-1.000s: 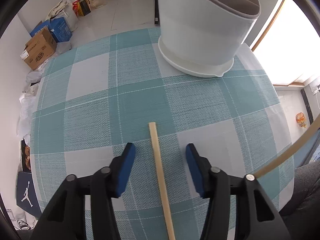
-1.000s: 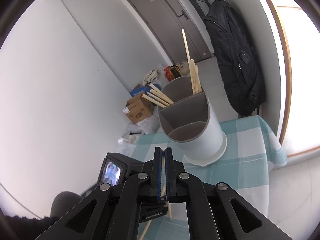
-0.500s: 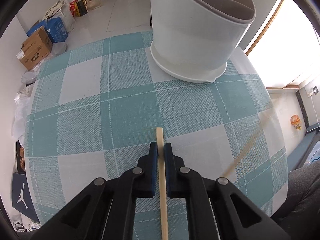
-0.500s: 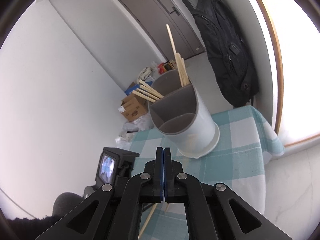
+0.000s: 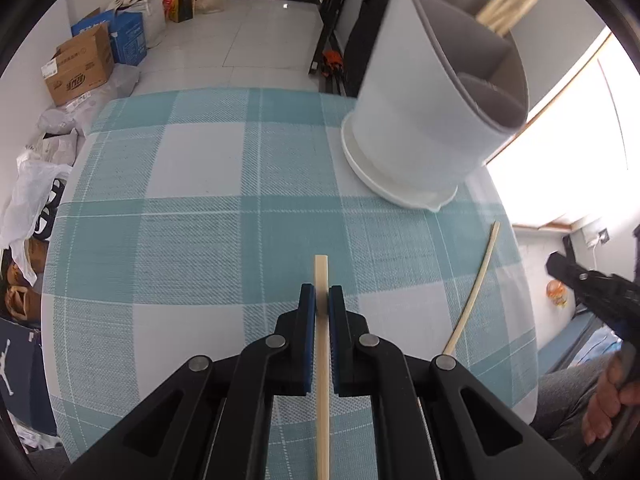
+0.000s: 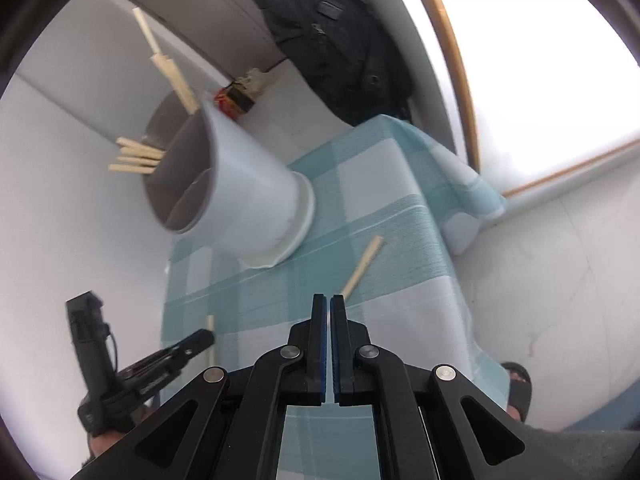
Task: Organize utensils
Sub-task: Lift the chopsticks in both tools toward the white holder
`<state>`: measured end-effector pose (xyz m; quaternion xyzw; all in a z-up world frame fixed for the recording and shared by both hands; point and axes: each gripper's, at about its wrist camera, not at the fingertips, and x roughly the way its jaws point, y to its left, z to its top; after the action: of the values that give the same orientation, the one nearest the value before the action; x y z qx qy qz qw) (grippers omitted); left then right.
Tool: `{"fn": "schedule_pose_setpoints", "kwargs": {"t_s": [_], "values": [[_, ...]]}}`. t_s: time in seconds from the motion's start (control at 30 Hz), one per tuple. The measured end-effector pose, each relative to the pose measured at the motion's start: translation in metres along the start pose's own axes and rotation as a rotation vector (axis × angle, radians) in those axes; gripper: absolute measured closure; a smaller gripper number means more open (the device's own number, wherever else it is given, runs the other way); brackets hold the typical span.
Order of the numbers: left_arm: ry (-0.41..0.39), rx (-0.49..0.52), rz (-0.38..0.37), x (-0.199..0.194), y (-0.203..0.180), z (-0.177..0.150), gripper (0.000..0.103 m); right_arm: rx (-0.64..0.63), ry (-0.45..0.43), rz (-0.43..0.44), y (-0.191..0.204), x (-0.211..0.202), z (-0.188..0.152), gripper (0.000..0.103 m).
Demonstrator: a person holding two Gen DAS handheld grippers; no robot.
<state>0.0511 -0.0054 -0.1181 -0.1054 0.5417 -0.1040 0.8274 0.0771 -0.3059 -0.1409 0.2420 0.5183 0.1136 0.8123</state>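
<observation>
My left gripper (image 5: 321, 300) is shut on a wooden chopstick (image 5: 321, 276) whose tip pokes out ahead of the blue pads, over the checked cloth. It also shows in the right wrist view (image 6: 202, 338) with the chopstick (image 6: 209, 340). My right gripper (image 6: 328, 312) is shut and empty above the table's near side. A second chopstick (image 5: 476, 288) lies loose on the cloth, also in the right wrist view (image 6: 362, 266). The white divided holder (image 5: 432, 120) stands at the far right with several chopsticks (image 5: 508, 0) in it.
The teal and white checked tablecloth (image 5: 200, 240) covers a small table. Cardboard boxes (image 5: 80, 68) and bags stand on the floor beyond. A black jacket (image 6: 332, 32) hangs by the door. The table's right edge drops off near the window.
My left gripper closed on the chopstick and lifted it. My right gripper let its chopstick go; that one now lies on the cloth, and the gripper has pulled back to the right.
</observation>
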Motion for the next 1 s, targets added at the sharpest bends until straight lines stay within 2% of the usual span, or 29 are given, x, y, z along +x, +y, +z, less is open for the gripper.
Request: {"fn": "schedule_pose_setpoints", "kwargs": {"t_s": [0.07, 0.1, 0.2, 0.27, 0.37, 0.5, 0.67, 0.73, 0.87, 1.0], "values": [[-0.011, -0.022, -0.03, -0.001, 0.005, 0.004, 0.101, 0.01, 0.017, -0.028, -0.005, 0.006, 0.007, 0.1], [-0.014, -0.033, -0.047, -0.001, 0.007, 0.006, 0.101, 0.023, 0.03, -0.041, -0.008, 0.012, 0.013, 0.096], [-0.019, -0.067, -0.088, -0.008, 0.006, 0.002, 0.101, 0.045, 0.052, -0.082, -0.011, 0.025, 0.024, 0.074], [-0.027, -0.077, -0.114, -0.012, 0.008, 0.003, 0.101, 0.056, 0.069, -0.063, -0.009, 0.037, 0.027, 0.074], [-0.035, -0.071, -0.132, -0.016, 0.009, 0.007, 0.101, 0.05, 0.087, -0.096, -0.002, 0.052, 0.03, 0.074], [-0.046, -0.075, -0.154, -0.021, 0.012, 0.011, 0.101, -0.049, 0.069, -0.249, 0.021, 0.061, 0.028, 0.074], [-0.057, -0.077, -0.166, -0.028, 0.017, 0.007, 0.101, -0.17, 0.033, -0.442, 0.048, 0.069, 0.009, 0.076], [-0.059, -0.085, -0.17, -0.031, 0.023, 0.005, 0.101, -0.199, 0.019, -0.481, 0.053, 0.068, 0.001, 0.085], [-0.062, -0.099, -0.182, -0.036, 0.03, 0.003, 0.101, -0.182, 0.009, -0.448, 0.046, 0.058, -0.01, 0.097], [-0.067, -0.1, -0.189, -0.04, 0.032, 0.0, 0.101, -0.157, 0.025, -0.399, 0.044, 0.048, -0.021, 0.098]]}}
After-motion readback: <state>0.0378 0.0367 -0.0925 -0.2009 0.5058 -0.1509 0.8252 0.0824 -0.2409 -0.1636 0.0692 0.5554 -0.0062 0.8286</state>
